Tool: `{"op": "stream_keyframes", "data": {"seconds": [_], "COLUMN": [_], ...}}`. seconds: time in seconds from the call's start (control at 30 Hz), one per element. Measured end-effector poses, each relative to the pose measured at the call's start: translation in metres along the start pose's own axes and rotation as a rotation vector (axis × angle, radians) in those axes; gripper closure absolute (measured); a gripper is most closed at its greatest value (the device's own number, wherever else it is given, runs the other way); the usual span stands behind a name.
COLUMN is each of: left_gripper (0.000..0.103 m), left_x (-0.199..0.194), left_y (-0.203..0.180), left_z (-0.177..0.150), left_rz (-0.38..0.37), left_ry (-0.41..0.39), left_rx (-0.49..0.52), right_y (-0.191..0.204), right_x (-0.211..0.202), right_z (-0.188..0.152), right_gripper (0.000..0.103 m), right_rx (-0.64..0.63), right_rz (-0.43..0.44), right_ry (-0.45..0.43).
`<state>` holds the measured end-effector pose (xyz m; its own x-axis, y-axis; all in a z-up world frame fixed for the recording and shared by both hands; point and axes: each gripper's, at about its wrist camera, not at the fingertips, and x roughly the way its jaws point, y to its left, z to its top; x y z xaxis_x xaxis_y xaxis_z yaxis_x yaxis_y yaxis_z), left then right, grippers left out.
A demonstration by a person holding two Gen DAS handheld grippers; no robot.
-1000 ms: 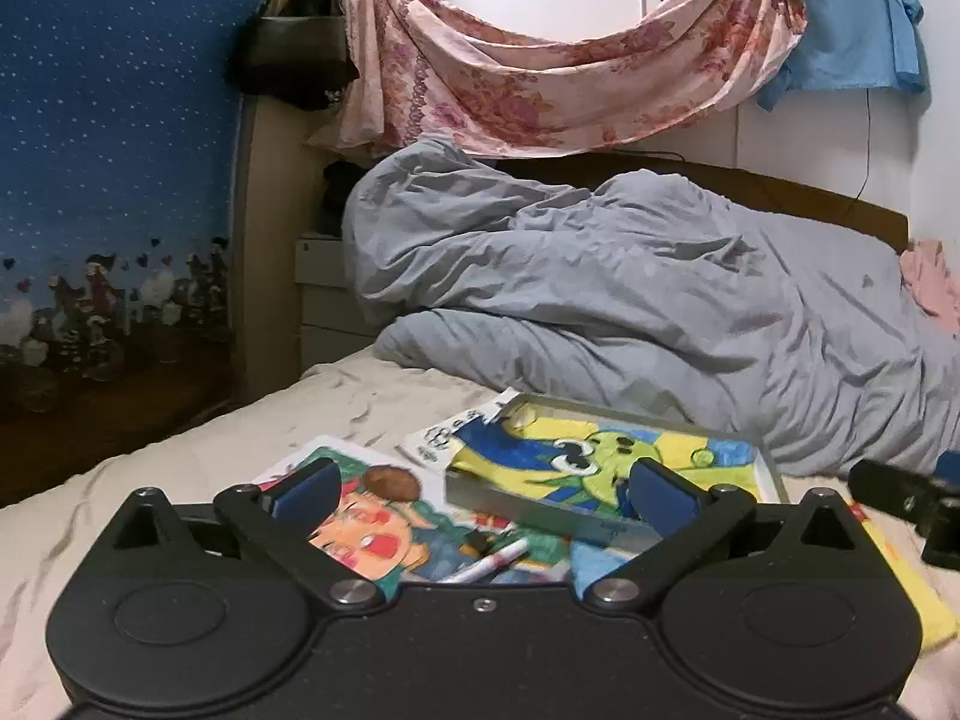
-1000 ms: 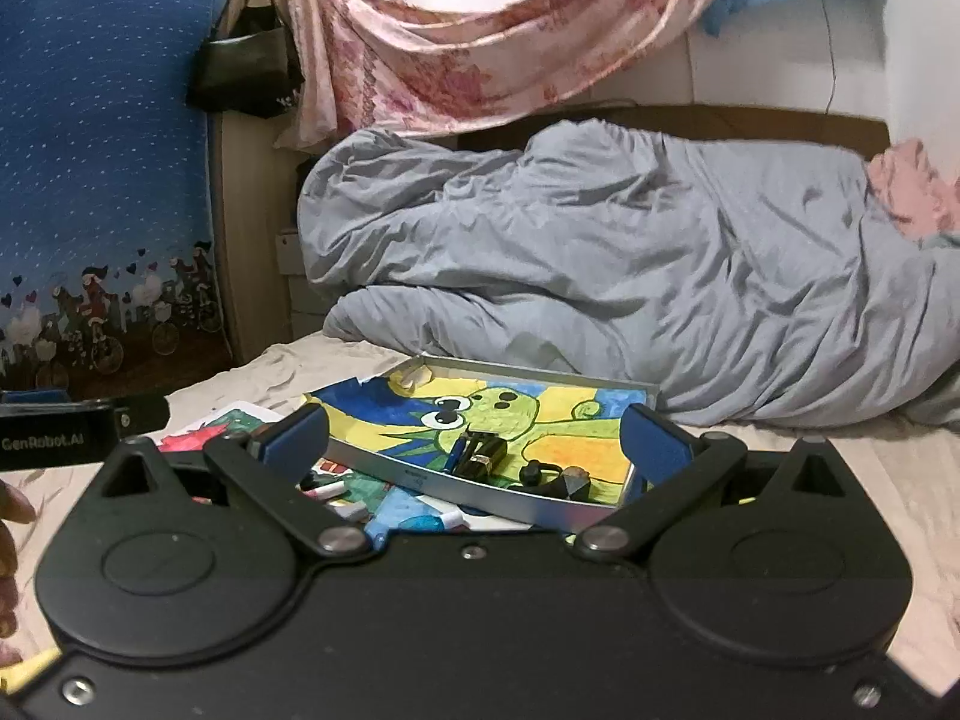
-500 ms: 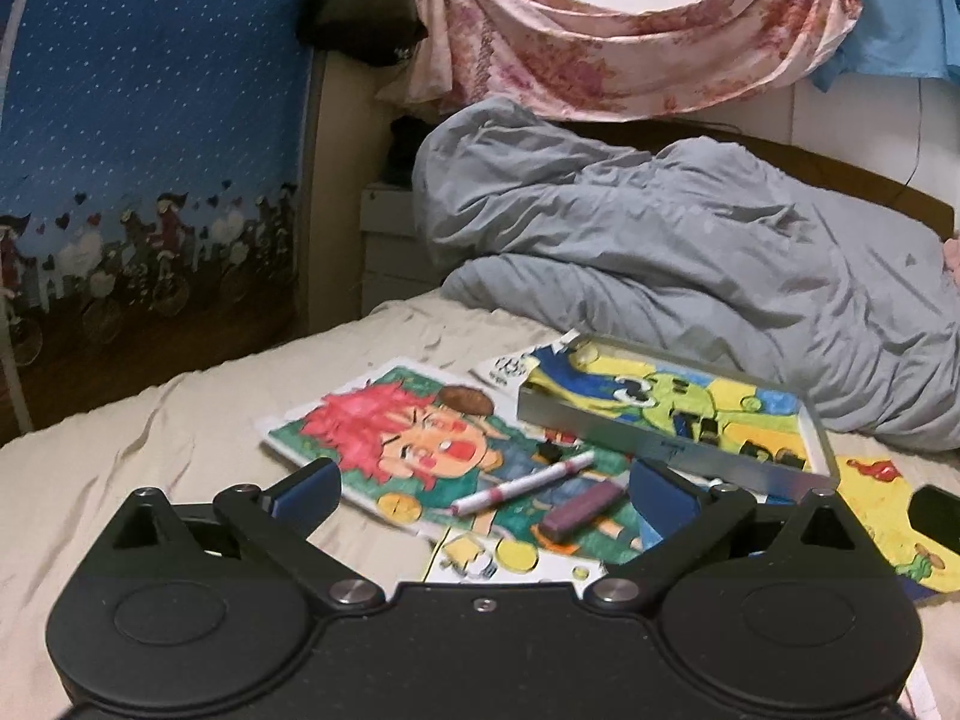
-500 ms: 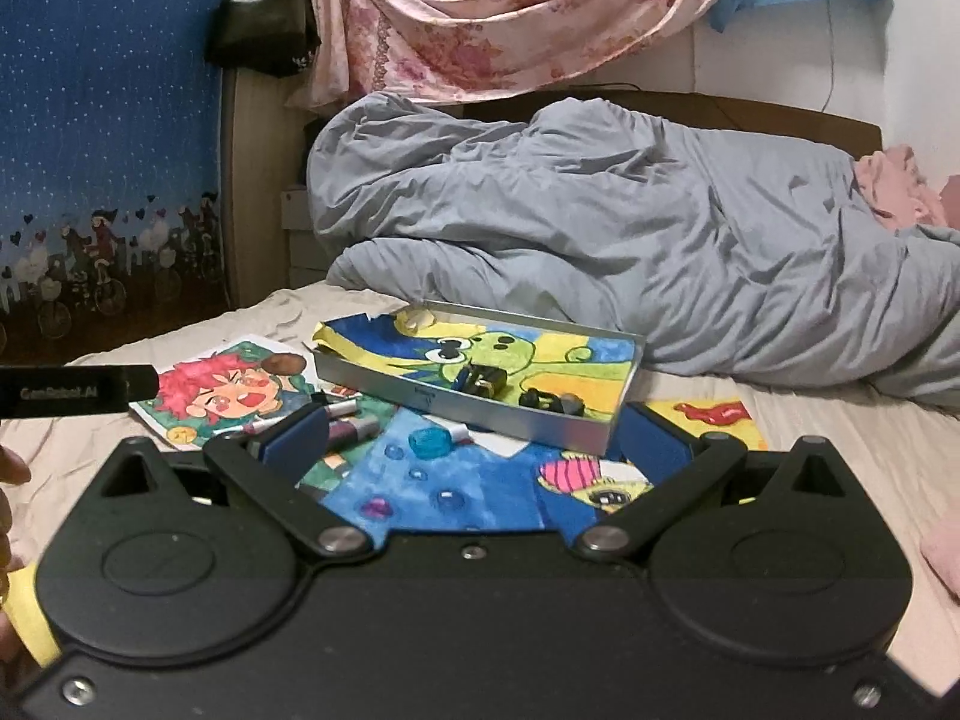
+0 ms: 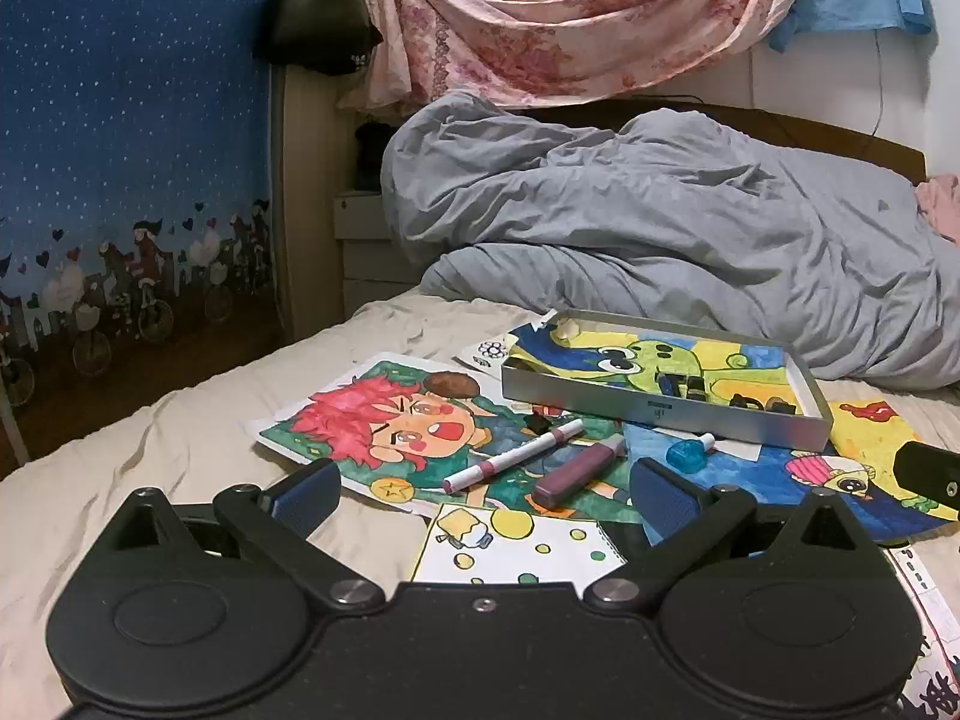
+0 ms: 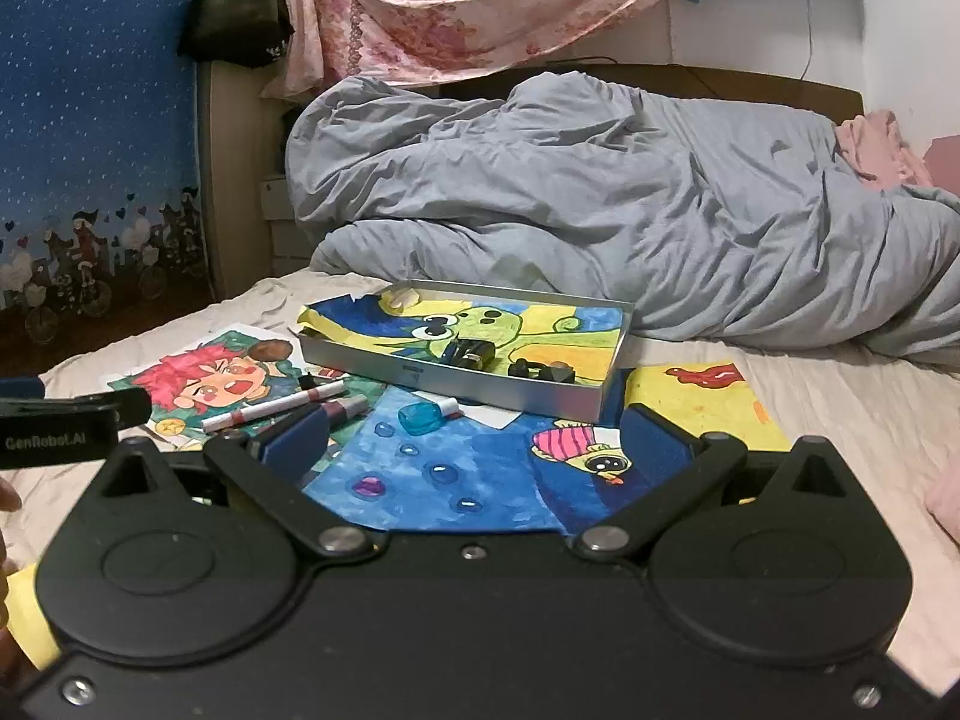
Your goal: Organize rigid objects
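Left wrist view shows a shallow metal tin (image 5: 660,411) lying on the bed (image 5: 138,462), at about 1 o'clock from the left gripper (image 5: 483,489). A green-and-yellow cartoon drawing lines its floor, and several small dark pieces (image 5: 690,387) sit on that lining toward the tin's near right corner; what they are cannot be told. Just in front of the tin's near wall, on loose coloured drawings (image 5: 396,426), lie three things apart from one another: a white marker (image 5: 513,456) with maroon bands at 12 o'clock, a purple tube (image 5: 579,468) just right of it, and a small blue bottle (image 5: 690,453) with a white cap at 1 o'clock. A tiny black piece (image 5: 538,423) rests near the marker's far end.

The left gripper's jaws are spread wide and hold nothing, hovering above the drawings. The right gripper (image 6: 474,441) likewise has its jaws released and empty; from its camera the tin (image 6: 456,381) sits at 12 o'clock, the blue bottle (image 6: 420,417) just short of it, and the marker (image 6: 276,407) at 10 o'clock. The left gripper's body shows at that view's left edge.

Behind the tin a rumpled grey duvet (image 5: 660,228) fills the far side of the bed, with a pink floral cloth (image 5: 558,30) hung above and a blue patterned curtain (image 5: 132,120) at 9 o'clock.
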<state>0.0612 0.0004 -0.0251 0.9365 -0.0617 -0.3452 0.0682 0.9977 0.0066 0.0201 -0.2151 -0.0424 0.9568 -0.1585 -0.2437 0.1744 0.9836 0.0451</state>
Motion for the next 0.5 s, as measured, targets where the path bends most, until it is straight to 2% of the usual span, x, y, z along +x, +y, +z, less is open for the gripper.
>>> {"op": "stream_keyframes", "data": {"seconds": [0.5], "left_gripper": [0.001], "left_x": [0.0056], "left_y": [0.0017], "left_z": [-0.0058], "left_rz": [0.000], "left_ry": [0.013], "left_rx": [-0.012], "right_y": [0.0008], "right_x": [0.0076], "right_z": [0.0012], "right_gripper": [0.001], "right_rx": [0.004], "right_rz": [-0.005], "right_ry": [0.023]}}
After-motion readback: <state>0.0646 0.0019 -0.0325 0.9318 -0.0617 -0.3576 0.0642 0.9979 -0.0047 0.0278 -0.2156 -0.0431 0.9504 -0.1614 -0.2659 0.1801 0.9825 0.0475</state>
